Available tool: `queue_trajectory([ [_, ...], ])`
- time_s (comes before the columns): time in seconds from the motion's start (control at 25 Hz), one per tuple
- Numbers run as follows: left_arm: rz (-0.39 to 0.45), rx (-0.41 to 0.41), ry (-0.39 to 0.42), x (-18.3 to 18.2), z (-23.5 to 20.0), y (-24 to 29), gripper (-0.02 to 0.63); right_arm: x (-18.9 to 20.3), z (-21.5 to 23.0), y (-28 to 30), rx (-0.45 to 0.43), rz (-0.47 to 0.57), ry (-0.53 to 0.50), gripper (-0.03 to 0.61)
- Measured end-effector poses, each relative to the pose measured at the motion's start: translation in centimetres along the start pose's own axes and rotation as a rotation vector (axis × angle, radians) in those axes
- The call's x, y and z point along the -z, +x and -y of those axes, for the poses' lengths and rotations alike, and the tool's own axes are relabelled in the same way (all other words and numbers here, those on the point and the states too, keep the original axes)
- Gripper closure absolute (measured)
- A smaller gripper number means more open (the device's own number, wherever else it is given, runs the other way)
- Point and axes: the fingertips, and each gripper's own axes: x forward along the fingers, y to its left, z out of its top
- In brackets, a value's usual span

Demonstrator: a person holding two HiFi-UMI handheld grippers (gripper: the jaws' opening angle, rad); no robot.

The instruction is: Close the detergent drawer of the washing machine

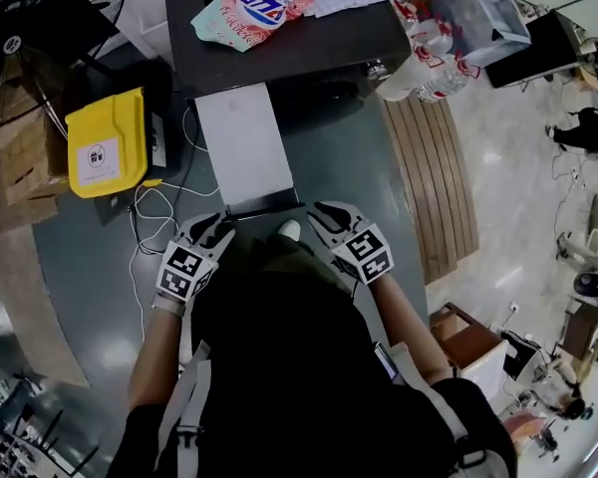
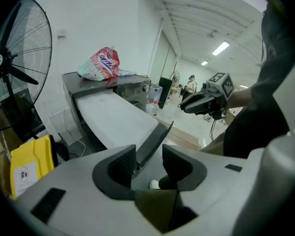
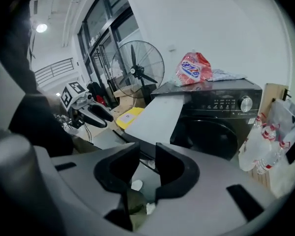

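Observation:
A black washing machine (image 1: 279, 48) stands ahead with its long white detergent drawer (image 1: 244, 147) pulled far out toward me; the drawer ends in a dark front panel (image 1: 266, 207). My left gripper (image 1: 217, 229) is at the panel's left corner. In the left gripper view its jaws (image 2: 149, 156) stand open, with the panel's edge (image 2: 155, 140) showing in the gap and no pad pressing on it. My right gripper (image 1: 324, 217) is at the panel's right corner. It is open too (image 3: 147, 157), with the drawer's front (image 3: 137, 149) just beyond the jaws.
A pink detergent bag (image 1: 254, 6) and a cloth lie on the machine. A yellow box (image 1: 108, 142) and a fan (image 1: 40, 18) stand to the left, with cables (image 1: 149, 217) on the floor. To the right are a wooden slat platform (image 1: 439, 177) and bagged bottles (image 1: 429, 53).

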Motion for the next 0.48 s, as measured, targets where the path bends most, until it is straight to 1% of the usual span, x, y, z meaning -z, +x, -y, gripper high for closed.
queue_trajectory([
  [0.24,-0.091,-0.059,0.006,2.5,-0.2,2.3,0.459,2.2,0.5,2.1,-0.07,-0.073,-0.04,0.465],
  [0.36,-0.114,-0.072,0.002,3.7,-0.6,3.1,0.459,3.0,0.6,3.2,-0.084,-0.109,-0.061,0.459],
  [0.48,-0.137,-0.075,-0.02,4.7,-1.2,3.5,0.459,3.6,0.7,4.0,-0.085,-0.136,-0.074,0.457],
])
